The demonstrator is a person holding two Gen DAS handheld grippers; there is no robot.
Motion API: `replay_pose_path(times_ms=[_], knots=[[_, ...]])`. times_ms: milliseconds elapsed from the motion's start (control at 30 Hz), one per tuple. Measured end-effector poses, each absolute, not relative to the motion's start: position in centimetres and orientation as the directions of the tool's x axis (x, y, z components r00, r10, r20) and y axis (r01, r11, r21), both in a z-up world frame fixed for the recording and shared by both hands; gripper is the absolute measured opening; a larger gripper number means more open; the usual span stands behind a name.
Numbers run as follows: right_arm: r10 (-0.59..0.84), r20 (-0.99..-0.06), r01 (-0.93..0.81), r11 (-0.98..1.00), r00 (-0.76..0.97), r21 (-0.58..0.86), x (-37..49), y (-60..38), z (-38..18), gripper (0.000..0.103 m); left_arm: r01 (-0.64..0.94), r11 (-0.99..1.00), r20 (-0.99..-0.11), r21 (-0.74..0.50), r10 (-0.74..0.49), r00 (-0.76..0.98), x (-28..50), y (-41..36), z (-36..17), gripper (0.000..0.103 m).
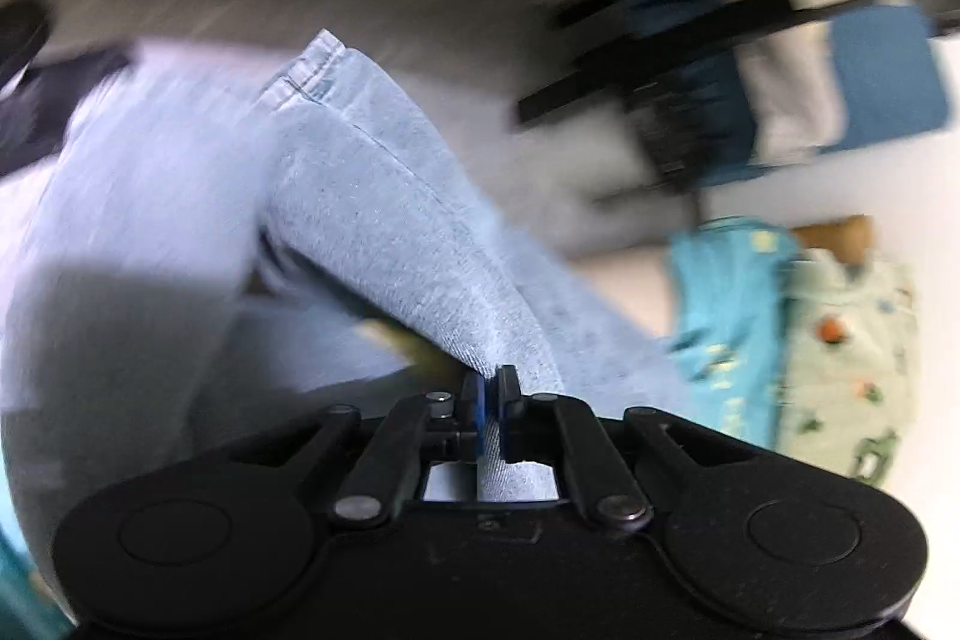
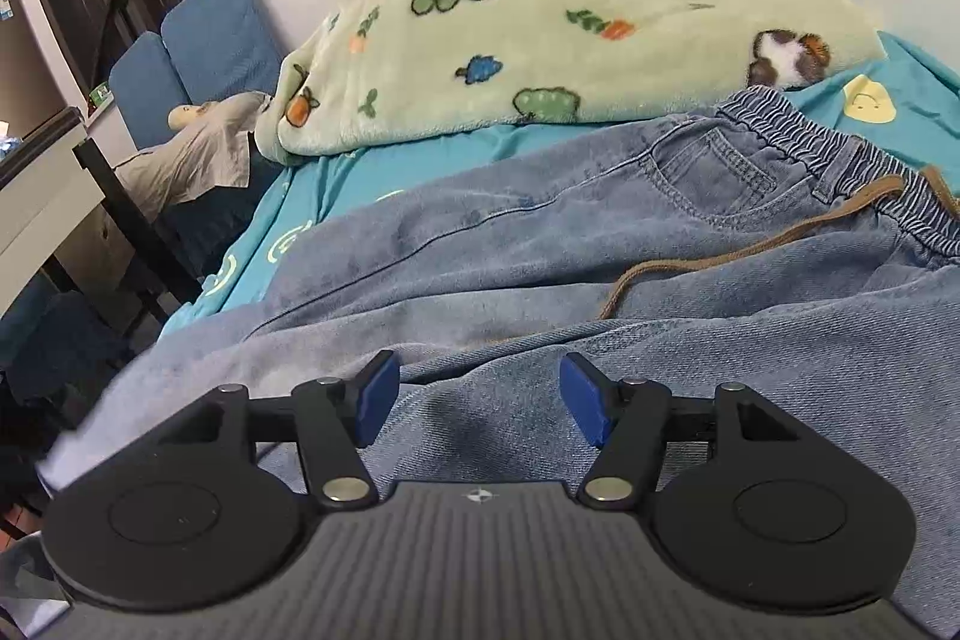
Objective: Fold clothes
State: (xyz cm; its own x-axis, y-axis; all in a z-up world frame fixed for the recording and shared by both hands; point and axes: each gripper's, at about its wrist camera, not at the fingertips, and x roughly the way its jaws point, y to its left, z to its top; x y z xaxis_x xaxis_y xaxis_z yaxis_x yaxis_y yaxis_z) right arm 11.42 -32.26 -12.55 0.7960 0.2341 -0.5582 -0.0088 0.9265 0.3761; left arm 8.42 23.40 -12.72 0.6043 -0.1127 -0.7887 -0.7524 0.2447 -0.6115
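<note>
Up at twelve o'clock of the left gripper [image 1: 491,400], a pinched jeans [image 1: 384,220] leg hangs ready for folding over, while the right gripper [image 2: 480,400] hovers spread above the denim.

Bed [image 2: 312,184], teal sheet; jeans [image 2: 540,244], green blanket [image 2: 540,10] on top
</note>
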Motion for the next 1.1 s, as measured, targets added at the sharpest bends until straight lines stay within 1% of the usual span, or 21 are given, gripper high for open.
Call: replay_pose_path(times_ms=[67, 100, 167, 200, 267, 333, 367, 400, 467, 567, 667, 833, 867, 900, 967, 1033, 1100], knots=[[0.239, -0.554, -0.006, 0.921, 0.797, 0.389, 11.4, -32.6, -12.4, 0.063, -0.760, 0.258, -0.801, -0.597, -0.130, 0.585, 9.1, 23.8, -13.2, 0.006], [0.239, -0.551, -0.005, 0.920, 0.799, 0.392, 11.3, -32.8, -12.2, 0.063, -0.758, 0.268, -0.802, -0.595, -0.137, 0.581, 9.3, 23.9, -13.2, 0.011], [0.236, -0.545, -0.003, 0.919, 0.804, 0.394, 11.1, -33.1, -12.0, 0.063, -0.747, 0.274, -0.794, -0.606, -0.149, 0.589, 9.2, 23.8, -12.7, 0.016], [0.232, -0.542, -0.002, 0.920, 0.808, 0.391, 10.9, -33.3, -11.8, 0.063, -0.736, 0.273, -0.784, -0.619, -0.159, 0.600, 8.9, 23.8, -12.4, 0.024], [0.226, -0.539, 0.007, 0.918, 0.812, 0.397, 10.7, -33.7, -11.6, 0.063, -0.711, 0.258, -0.756, -0.654, -0.182, 0.629, 8.1, 23.8, -11.5, 0.032], [0.231, -0.536, 0.019, 0.907, 0.812, 0.420, 10.4, -34.3, -11.4, 0.063, -0.690, 0.199, -0.718, -0.696, -0.199, 0.667, 6.7, 24.4, -10.9, 0.038], [0.235, -0.533, 0.024, 0.901, 0.813, 0.433, 10.2, -34.7, -11.3, 0.063, -0.675, 0.163, -0.694, -0.720, -0.212, 0.688, 5.9, 24.9, -10.5, 0.044], [0.239, -0.530, 0.028, 0.894, 0.814, 0.446, 10.1, -35.0, -11.1, 0.063, -0.659, 0.135, -0.671, -0.740, -0.224, 0.707, 5.3, 25.4, -10.2, 0.047], [0.245, -0.523, 0.036, 0.882, 0.817, 0.470, 9.8, -35.5, -10.9, 0.063, -0.636, 0.120, -0.644, -0.762, -0.235, 0.728, 4.0, 26.6, -9.3, 0.047], [0.244, -0.514, 0.053, 0.866, 0.822, 0.497, 9.6, -36.4, -10.4, 0.063, -0.643, 0.135, -0.656, -0.754, -0.212, 0.724, 1.7, 28.5, -7.7, 0.050], [0.232, -0.516, 0.071, 0.862, 0.825, 0.502, 9.2, -37.0, -9.7, 0.063, -0.649, 0.114, -0.658, -0.752, -0.190, 0.729, -1.1, 30.4, -6.4, 0.051], [0.214, -0.507, 0.064, 0.877, 0.835, 0.476, 7.6, -38.0, -7.9, 0.063, -0.664, 0.156, -0.682, -0.731, -0.173, 0.710, -4.1, 33.4, -4.7, 0.058], [0.198, -0.512, 0.075, 0.883, 0.836, 0.464, 7.2, -38.3, -7.6, 0.063, -0.673, 0.184, -0.697, -0.717, -0.166, 0.697, -4.7, 33.9, -4.6, 0.062], [0.180, -0.522, 0.094, 0.885, 0.834, 0.456, 6.9, -38.7, -7.3, 0.063, -0.687, 0.217, -0.719, -0.694, -0.159, 0.676, -5.0, 34.0, -4.7, 0.067], [0.156, -0.534, 0.137, 0.873, 0.831, 0.467, 6.5, -40.0, -6.9, 0.063, -0.711, 0.259, -0.756, -0.654, -0.188, 0.627, -5.4, 34.1, -5.8, 0.067], [0.129, -0.532, 0.177, 0.857, 0.837, 0.485, 5.8, -41.4, -6.3, 0.063, -0.708, 0.270, -0.758, -0.652, -0.235, 0.609, -5.2, 33.8, -7.2, 0.067], [0.083, -0.525, 0.214, 0.851, 0.847, 0.479, 4.8, -42.7, -5.4, 0.063, -0.703, 0.328, -0.776, -0.631, -0.257, 0.576, -4.0, 33.2, -8.0, 0.067]])
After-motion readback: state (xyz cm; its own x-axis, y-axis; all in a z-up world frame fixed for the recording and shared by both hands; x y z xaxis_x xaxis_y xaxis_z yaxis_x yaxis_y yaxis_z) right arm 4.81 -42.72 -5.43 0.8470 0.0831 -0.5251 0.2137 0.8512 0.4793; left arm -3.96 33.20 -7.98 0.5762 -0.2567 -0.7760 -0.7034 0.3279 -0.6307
